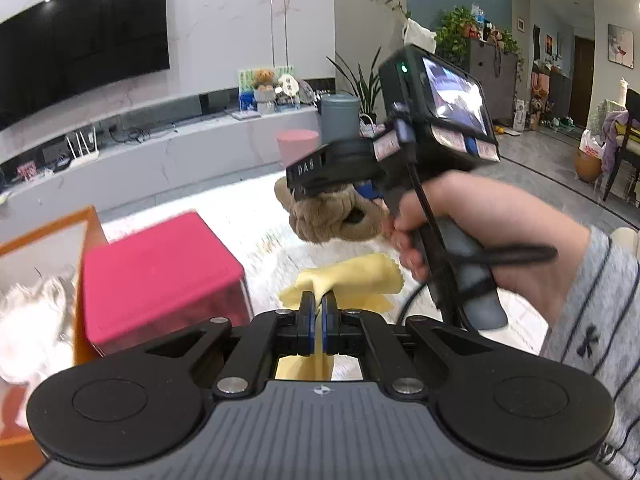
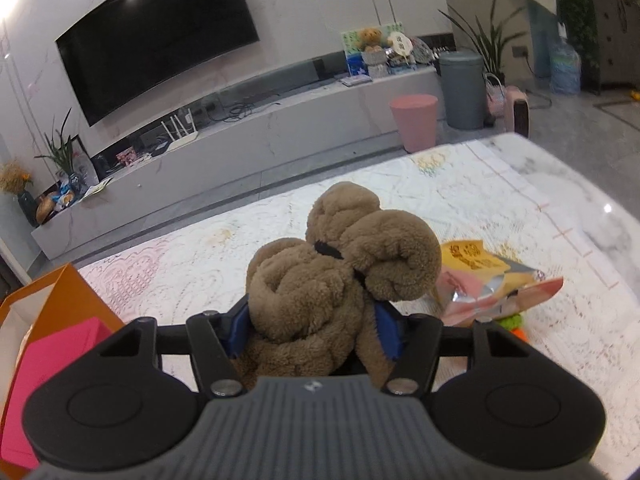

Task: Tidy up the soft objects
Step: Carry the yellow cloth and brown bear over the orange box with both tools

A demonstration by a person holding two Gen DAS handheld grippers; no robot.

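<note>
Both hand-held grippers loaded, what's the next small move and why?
Probably carry the brown plush toy, clamped in the right hand-held gripper, left over the orange bag. The left hand-held gripper already pinches the yellow cloth, and both items hang clear of the mat.

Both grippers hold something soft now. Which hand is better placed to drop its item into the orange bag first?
Probably the left: its gripper, shut on the yellow cloth, is beside the orange bag. The right gripper holds the brown plush farther away.
</note>
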